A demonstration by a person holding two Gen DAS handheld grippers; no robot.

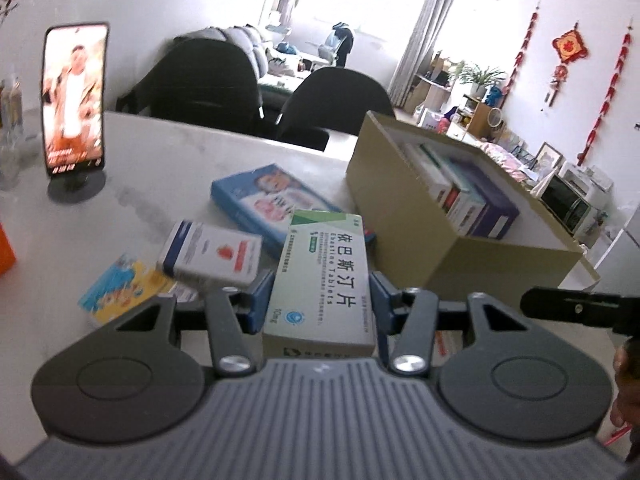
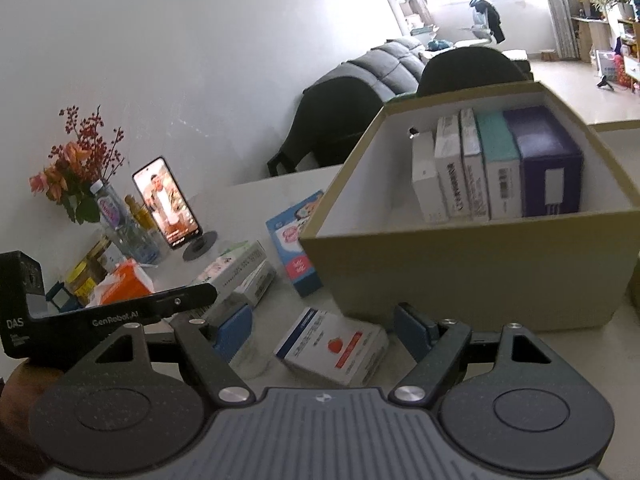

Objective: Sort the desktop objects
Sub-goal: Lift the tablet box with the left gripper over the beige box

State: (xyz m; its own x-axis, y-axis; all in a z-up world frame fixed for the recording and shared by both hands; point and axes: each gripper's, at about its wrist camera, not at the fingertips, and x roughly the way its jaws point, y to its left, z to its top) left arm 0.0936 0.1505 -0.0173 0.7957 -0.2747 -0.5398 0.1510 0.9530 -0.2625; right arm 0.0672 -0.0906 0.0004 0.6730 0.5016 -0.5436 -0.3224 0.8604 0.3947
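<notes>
My left gripper [image 1: 321,300] is shut on a green-and-white tablet box [image 1: 324,276], its blue pads pressing both long sides, and the box is lifted off the table. Below it lie a white box with a red mark [image 1: 212,252], a blue box [image 1: 272,196] and a yellow-and-blue packet [image 1: 120,284]. To the right stands the open cardboard box [image 1: 460,256] with several medicine boxes upright inside. My right gripper [image 2: 324,330] is open over the white box with the red mark [image 2: 332,348], just in front of the cardboard box [image 2: 460,272], gripping nothing.
A phone on a round stand [image 2: 166,204] plays a video at the table's left. Beside it are a vase of flowers [image 2: 76,176], bottles and an orange packet [image 2: 124,284]. Dark chairs [image 1: 332,100] stand past the table's far edge.
</notes>
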